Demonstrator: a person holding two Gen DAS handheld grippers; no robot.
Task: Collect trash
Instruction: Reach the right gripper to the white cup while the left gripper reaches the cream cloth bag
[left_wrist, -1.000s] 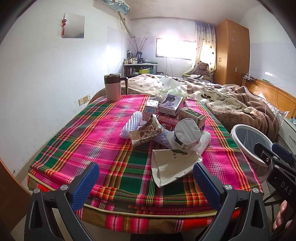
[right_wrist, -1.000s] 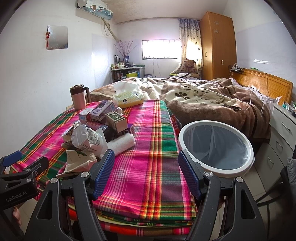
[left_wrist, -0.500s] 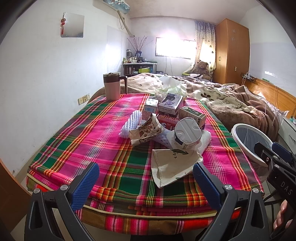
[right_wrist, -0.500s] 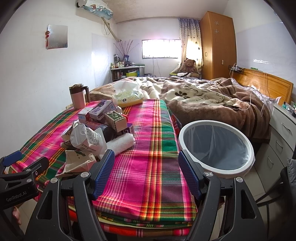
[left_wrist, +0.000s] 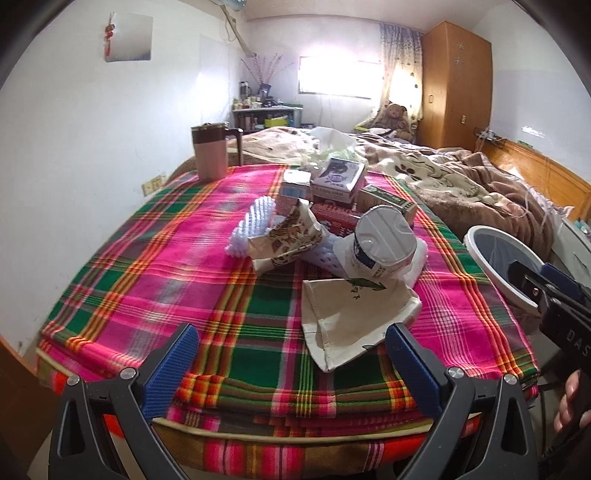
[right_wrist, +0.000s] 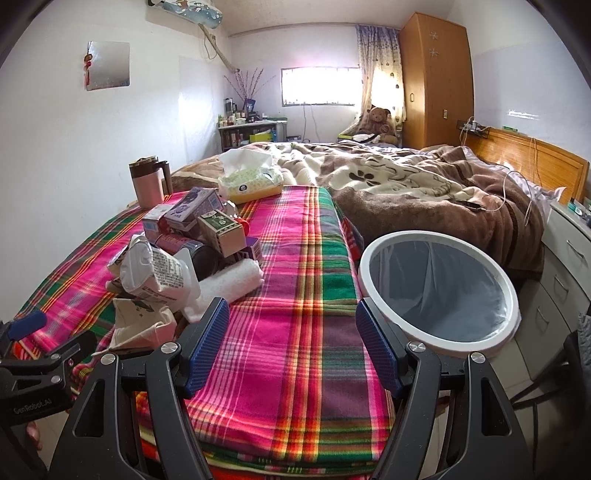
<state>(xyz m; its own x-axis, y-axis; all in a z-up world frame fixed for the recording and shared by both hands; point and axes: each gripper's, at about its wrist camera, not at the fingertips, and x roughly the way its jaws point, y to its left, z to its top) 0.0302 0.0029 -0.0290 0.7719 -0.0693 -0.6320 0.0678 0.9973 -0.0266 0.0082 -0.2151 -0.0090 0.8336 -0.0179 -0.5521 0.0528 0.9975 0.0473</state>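
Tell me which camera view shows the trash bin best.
The right wrist view: the trash bin shows its whole white rim and lined inside. The left wrist view shows only part of it at the edge, partly behind the right tool.

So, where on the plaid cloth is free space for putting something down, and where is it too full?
Free: the plaid cloth between the white foam roll and the bin, and the strip between the pink mug and the pile. Crowded: the middle, where cartons, the foil-lid cup and the paper bag overlap.
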